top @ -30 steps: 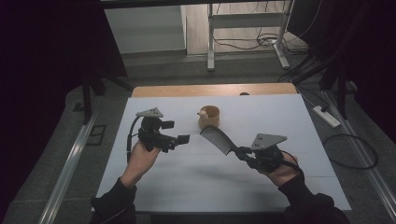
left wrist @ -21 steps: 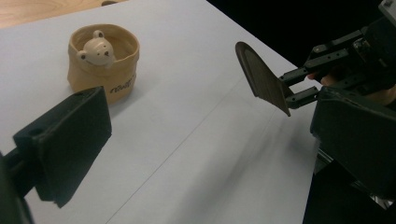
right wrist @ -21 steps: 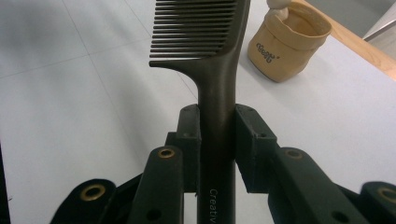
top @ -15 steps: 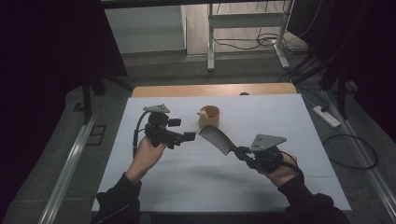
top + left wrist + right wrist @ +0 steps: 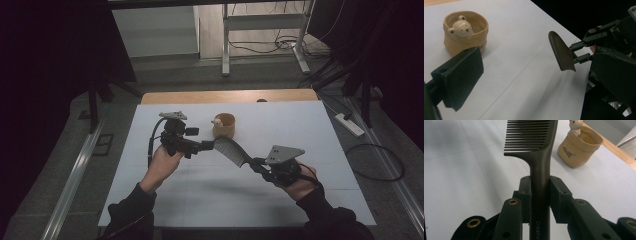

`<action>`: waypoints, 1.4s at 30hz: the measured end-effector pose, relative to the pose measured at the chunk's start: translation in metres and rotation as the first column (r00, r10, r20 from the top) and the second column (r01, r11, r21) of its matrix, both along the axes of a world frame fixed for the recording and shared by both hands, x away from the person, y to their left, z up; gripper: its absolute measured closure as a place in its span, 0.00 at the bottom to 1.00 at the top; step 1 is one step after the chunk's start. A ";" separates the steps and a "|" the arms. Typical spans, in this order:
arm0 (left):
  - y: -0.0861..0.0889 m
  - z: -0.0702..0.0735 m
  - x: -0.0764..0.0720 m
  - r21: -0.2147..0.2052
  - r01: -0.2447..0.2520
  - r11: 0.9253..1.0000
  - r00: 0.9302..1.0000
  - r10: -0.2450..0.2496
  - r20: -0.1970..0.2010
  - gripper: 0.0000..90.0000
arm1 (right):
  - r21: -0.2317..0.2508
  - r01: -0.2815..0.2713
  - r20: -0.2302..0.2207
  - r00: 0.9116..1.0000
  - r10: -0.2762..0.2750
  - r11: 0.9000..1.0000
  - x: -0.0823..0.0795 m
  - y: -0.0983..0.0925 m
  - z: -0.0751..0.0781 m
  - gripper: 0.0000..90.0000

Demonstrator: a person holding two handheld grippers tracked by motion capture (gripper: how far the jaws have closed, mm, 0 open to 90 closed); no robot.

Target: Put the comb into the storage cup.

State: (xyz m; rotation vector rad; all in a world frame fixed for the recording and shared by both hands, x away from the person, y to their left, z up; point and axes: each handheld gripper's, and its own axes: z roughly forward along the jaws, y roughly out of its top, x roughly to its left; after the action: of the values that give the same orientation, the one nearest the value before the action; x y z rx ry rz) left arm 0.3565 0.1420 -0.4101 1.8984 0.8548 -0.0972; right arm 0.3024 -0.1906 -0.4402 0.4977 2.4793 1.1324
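High view: my right gripper [image 5: 256, 163] holds the comb [image 5: 231, 150] by its handle, above the bench [image 5: 310, 125] and just in front of the cup [image 5: 223, 125]. In the right gripper view the jaws are clamped tight on the handle, teeth pointing away toward the cup [image 5: 579, 147]. My left gripper [image 5: 206, 145] sits right at the comb's far end; in the left gripper view its jaws stand apart, with the comb [image 5: 562, 53] edge-on between them but not yet touched.

I read this as a handover, or a steadying grip, before the comb goes into the cup. To do it well, I'd bring the left jaws onto the solid spine, not the teeth, which would flex and slip. I'd square them to the flat faces first, as the comb now lies at a slant to them. The right should stay clamped until the left has bitten firmly.
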 end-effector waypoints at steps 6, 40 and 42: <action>-0.002 -0.001 0.000 -0.012 0.018 1.000 1.000 -0.018 -0.010 0.00 | -0.001 -0.013 0.010 1.000 0.013 1.000 -0.002 0.003 -0.001 0.81; -0.015 -0.007 0.005 -0.079 0.102 0.992 0.988 -0.110 -0.105 0.16 | -0.006 -0.075 0.051 0.996 0.076 0.997 -0.012 0.016 -0.004 0.81; -0.014 -0.008 0.005 -0.089 0.110 0.990 0.986 -0.119 -0.112 0.27 | -0.007 -0.078 0.052 0.996 0.078 0.997 -0.012 0.017 -0.004 0.81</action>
State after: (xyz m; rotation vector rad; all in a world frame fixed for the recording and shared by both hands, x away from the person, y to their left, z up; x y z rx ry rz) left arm 0.3614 0.1276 -0.4180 1.8780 0.8073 -0.3126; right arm 0.2903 -0.1741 -0.4441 0.3686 2.4753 1.1540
